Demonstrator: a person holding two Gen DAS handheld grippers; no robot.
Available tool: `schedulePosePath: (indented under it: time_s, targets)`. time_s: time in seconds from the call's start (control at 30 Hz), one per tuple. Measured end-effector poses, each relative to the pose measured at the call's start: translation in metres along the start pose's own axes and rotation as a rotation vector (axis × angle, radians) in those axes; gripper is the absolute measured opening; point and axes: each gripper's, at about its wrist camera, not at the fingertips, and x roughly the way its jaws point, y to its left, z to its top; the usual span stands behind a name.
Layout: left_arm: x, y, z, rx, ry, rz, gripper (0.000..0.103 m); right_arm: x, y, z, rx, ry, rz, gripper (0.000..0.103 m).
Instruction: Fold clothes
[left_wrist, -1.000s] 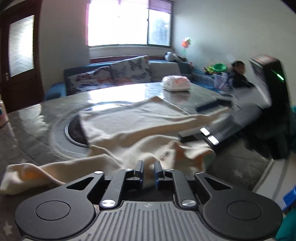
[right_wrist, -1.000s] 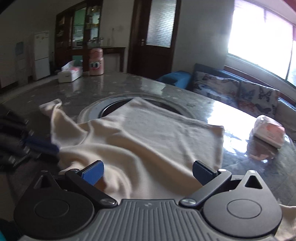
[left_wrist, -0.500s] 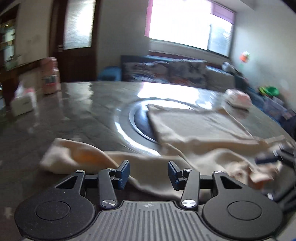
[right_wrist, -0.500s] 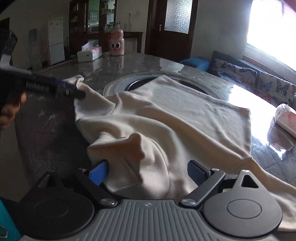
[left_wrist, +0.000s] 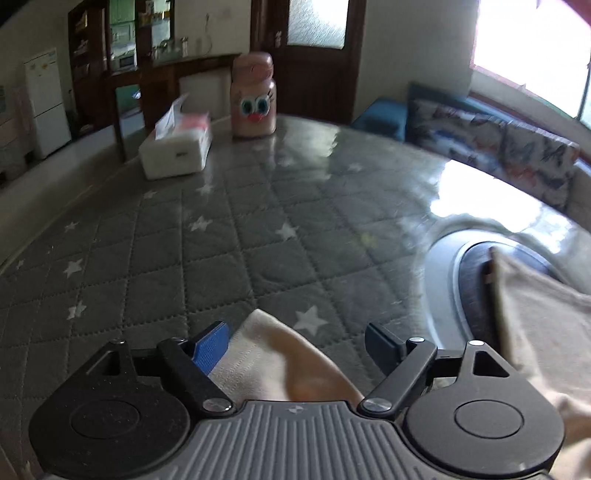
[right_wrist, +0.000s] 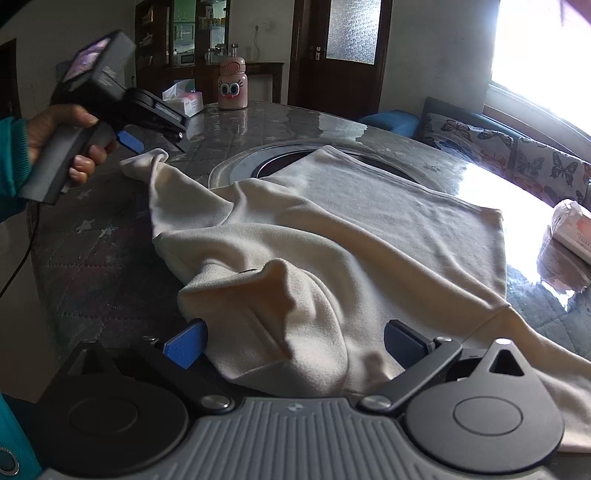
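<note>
A cream long-sleeved top (right_wrist: 369, 236) lies spread over the round table, partly rumpled. One sleeve end (left_wrist: 266, 354) lies between the open jaws of my left gripper (left_wrist: 295, 343), not clamped. In the right wrist view the left gripper (right_wrist: 155, 140) hovers just above that sleeve tip (right_wrist: 147, 162) at the far left. My right gripper (right_wrist: 295, 341) is open, with a bunched fold of the top (right_wrist: 288, 295) between its jaws.
A grey quilted star-pattern table cover (left_wrist: 221, 240) and a metal-rimmed round inset (left_wrist: 461, 266) sit under the top. A tissue box (left_wrist: 177, 144) and a pink bottle (left_wrist: 253, 99) stand at the far side. A wrapped packet (right_wrist: 569, 229) lies at right.
My left gripper opened from shut and swung left to the sleeve end. The right gripper stayed open and moved closer over the bunched fold.
</note>
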Motion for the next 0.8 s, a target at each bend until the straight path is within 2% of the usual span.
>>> schedulePosePath:
  time_s: [0.03, 0.1, 0.13, 0.2, 0.23, 0.33, 0.37, 0.43, 0.47, 0.57, 0.67, 0.73, 0.77, 0.8]
  targets:
    - [0.004, 0.0, 0.0, 0.005, 0.006, 0.015, 0.078, 0.0, 0.0, 0.0, 0.001, -0.001, 0.001, 0.103]
    - [0.007, 0.004, 0.0, 0.013, -0.012, 0.022, 0.049, 0.0, -0.001, 0.0, 0.002, -0.001, 0.002, 0.103]
    - [0.007, 0.007, -0.001, 0.016, -0.028, 0.021, 0.041, 0.0, -0.001, 0.0, 0.003, -0.002, 0.001, 0.103]
    - [0.006, 0.018, -0.001, -0.005, -0.045, -0.017, 0.015, 0.0, -0.002, -0.001, 0.004, -0.003, 0.001, 0.103]
    - [0.004, 0.026, -0.001, -0.021, -0.057, -0.043, 0.013, 0.0, -0.002, -0.001, 0.006, -0.003, 0.002, 0.103]
    - [-0.013, 0.046, -0.006, -0.053, -0.147, -0.111, 0.011, 0.0, -0.003, -0.001, 0.012, -0.003, 0.001, 0.103]
    - [-0.02, 0.055, -0.009, -0.076, -0.192, -0.156, 0.011, 0.0, -0.003, -0.001, 0.012, -0.003, 0.0, 0.103]
    - [-0.034, 0.079, -0.019, -0.14, -0.291, -0.307, 0.011, -0.001, -0.002, -0.001, 0.007, -0.004, -0.002, 0.103]
    - [-0.039, 0.088, -0.025, -0.152, -0.316, -0.349, 0.011, -0.001, -0.002, 0.0, 0.004, -0.004, -0.002, 0.103]
    - [-0.042, 0.103, -0.036, -0.138, -0.285, -0.291, 0.017, -0.004, -0.002, 0.003, -0.005, -0.008, 0.003, 0.103]
    - [-0.038, 0.113, -0.045, -0.138, -0.22, -0.211, 0.016, -0.008, -0.004, 0.007, -0.003, -0.017, 0.016, 0.103]
    - [-0.043, 0.117, -0.048, -0.155, -0.211, -0.184, 0.018, -0.012, -0.005, 0.01, -0.001, -0.025, 0.02, 0.103]
    - [-0.047, 0.119, -0.049, -0.176, -0.213, -0.182, 0.027, -0.013, -0.005, 0.013, -0.001, -0.029, 0.022, 0.103]
    - [-0.052, 0.121, -0.05, -0.203, -0.208, -0.183, 0.04, -0.014, -0.006, 0.014, -0.001, -0.032, 0.023, 0.103]
